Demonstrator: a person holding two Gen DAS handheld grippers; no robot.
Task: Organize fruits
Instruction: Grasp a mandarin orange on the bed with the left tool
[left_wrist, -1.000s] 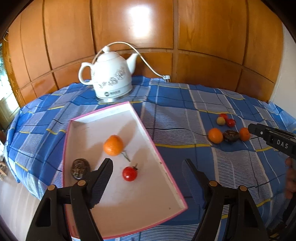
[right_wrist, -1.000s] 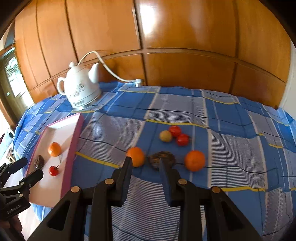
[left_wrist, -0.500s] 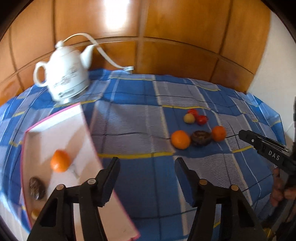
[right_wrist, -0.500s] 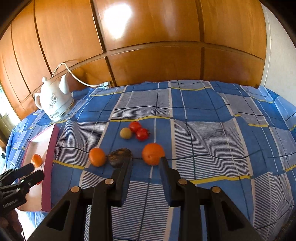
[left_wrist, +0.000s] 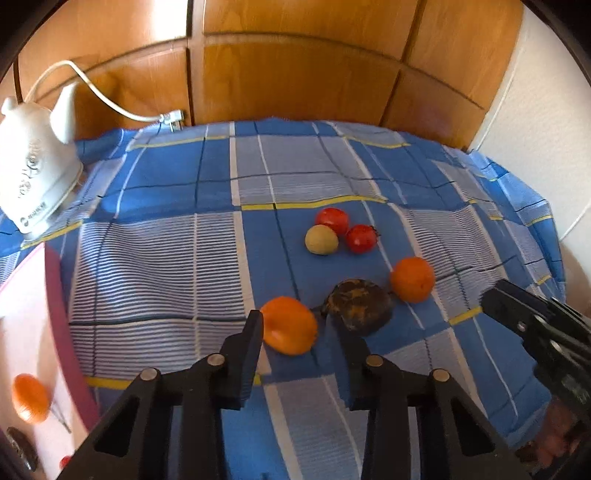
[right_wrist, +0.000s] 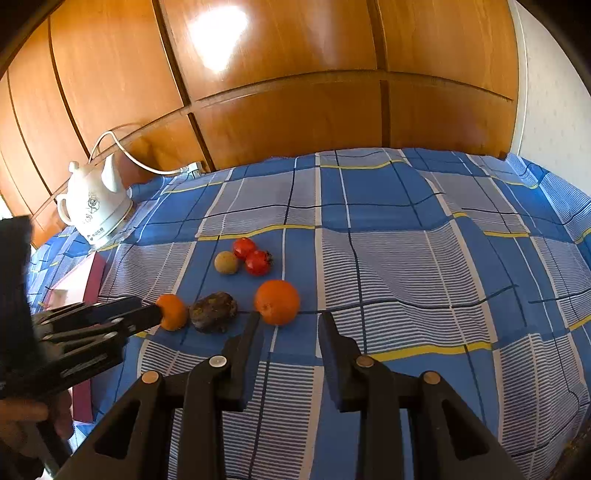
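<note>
Ahead of the claw (right_wrist: 290, 321), glossy wood panelling (right_wrist: 295, 92) rises behind the worktop (right_wrist: 406, 258), which wears a blue checked cloth. A bright glare (right_wrist: 218, 37) shines high on the panels. To the right stands a pale wall (right_wrist: 554, 92).

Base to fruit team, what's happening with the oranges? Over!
Left gripper closing around the near orange, not clamped yet. Right gripper shut, empty, tips just short of the other orange. Dark fruit right beside the left grab, tight squeeze.
</note>
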